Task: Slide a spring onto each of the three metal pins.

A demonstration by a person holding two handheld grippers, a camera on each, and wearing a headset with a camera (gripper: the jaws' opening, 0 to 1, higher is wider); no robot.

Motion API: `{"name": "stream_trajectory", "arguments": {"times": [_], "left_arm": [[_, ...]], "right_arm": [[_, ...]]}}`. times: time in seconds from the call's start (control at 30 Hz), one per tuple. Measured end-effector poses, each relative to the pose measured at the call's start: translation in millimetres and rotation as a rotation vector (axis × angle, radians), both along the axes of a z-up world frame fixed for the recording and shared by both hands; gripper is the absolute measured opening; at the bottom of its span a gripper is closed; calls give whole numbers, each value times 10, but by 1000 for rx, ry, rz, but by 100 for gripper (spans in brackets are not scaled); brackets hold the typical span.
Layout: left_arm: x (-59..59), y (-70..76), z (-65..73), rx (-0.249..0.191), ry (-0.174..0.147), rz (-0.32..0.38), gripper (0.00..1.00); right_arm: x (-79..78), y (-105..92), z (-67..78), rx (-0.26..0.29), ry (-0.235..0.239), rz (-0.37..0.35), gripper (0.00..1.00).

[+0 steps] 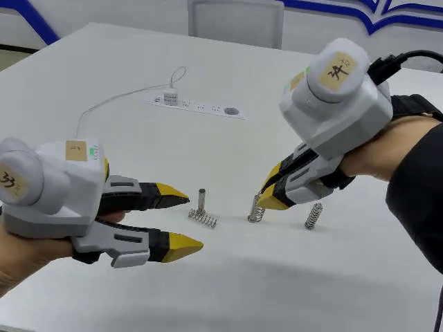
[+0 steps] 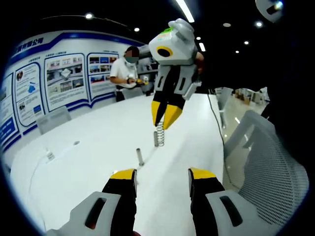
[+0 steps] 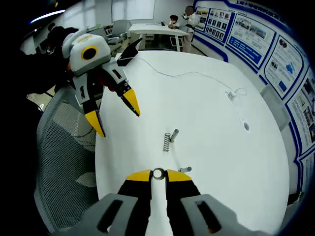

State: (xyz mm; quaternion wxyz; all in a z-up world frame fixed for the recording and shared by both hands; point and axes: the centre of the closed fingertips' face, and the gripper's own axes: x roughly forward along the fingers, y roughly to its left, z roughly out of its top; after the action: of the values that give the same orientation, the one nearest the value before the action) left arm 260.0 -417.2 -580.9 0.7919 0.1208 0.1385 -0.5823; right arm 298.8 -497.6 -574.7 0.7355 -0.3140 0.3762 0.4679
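The right tongs (image 1: 266, 203) are clamped on a spring (image 1: 256, 211) that stands on the white surface (image 1: 138, 138). The left tongs (image 1: 190, 222) hang apart near an upright metal pin (image 1: 201, 199), with a second spring (image 1: 203, 219) lying at its foot.

The table (image 1: 291, 277) is white, smooth and matt, with a faint sheen. The centre spring (image 1: 256, 213), lying spring (image 1: 202, 218) and right-hand spring (image 1: 313, 215) are bright bare metal wire. The pin (image 1: 201, 199) is duller grey metal. The left gripper (image 1: 194, 222) and right gripper (image 1: 265, 200) have smooth, matt pale-grey plastic shells. Their fingers (image 1: 176, 247) are black with smooth yellow tips.
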Motion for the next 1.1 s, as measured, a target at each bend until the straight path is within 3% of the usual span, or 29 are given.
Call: {"name": "stream_trajectory", "arguments": {"times": [0.3,0.6,1.1], "left_arm": [[-15,200,-9,-9,20,61,47],[-44,209,-63,-26,44,88,48],[-30,211,-133,-28,69,107,48]], "right_arm": [[255,-98,-60,-8,-41,-51,11],[506,-155,-116,11,-75,-117,11],[605,-163,-323,-4,-37,-134,11]]}}
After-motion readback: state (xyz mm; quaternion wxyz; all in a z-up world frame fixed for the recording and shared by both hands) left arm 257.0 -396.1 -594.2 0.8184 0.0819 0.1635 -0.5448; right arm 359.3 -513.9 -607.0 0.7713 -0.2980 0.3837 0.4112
